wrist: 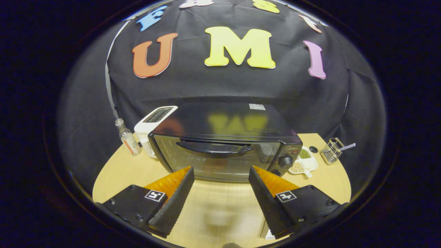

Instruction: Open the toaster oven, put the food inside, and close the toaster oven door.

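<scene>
Pale wood desk [220, 206], black cloth behind. My claw [221, 175] gapes wide, holding nothing, touching nothing. Toaster oven [224, 144] just ahead of my fingers, door closed. White toaster [155, 120] beyond, left.

I can make out little readable text. The black toaster oven [225, 144] carries a small brand mark above its knob and fine print on its top, both too small for me to read. A white sticker [257, 106] sits on its top, illegible. The small bottle [128, 138] bears an orange label, unreadable. My tongs [221, 172] stand spread apart, each carrying a square black-and-white marker.
</scene>
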`<state>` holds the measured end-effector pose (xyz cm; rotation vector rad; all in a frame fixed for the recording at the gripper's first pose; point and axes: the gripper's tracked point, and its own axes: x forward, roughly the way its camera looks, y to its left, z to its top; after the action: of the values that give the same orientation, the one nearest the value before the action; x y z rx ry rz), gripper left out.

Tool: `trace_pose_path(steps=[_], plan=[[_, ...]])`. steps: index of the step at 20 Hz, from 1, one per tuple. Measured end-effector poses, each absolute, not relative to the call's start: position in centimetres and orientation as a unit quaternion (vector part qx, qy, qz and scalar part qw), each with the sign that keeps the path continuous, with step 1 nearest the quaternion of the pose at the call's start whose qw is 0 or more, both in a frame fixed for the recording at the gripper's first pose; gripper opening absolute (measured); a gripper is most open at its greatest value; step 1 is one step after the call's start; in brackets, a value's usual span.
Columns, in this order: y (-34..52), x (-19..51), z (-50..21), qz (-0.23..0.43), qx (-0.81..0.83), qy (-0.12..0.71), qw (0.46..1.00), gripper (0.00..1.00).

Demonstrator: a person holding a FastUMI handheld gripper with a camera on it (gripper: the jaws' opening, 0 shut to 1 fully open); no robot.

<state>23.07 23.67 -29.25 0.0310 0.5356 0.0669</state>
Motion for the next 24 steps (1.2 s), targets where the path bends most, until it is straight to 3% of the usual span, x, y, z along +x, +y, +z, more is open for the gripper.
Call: trace_pose_path(steps=[8,18,24], plan=[[18.2,19.4,-26.0,-0.003,0.018,0.242,0.970,1.00],[3.7,10.4,-7.5,-0.078,0.019,0.094,0.992,1.00],[-1.8,4.9,-0.3,-0.071,0.025,0.029,0.997,1.00]])
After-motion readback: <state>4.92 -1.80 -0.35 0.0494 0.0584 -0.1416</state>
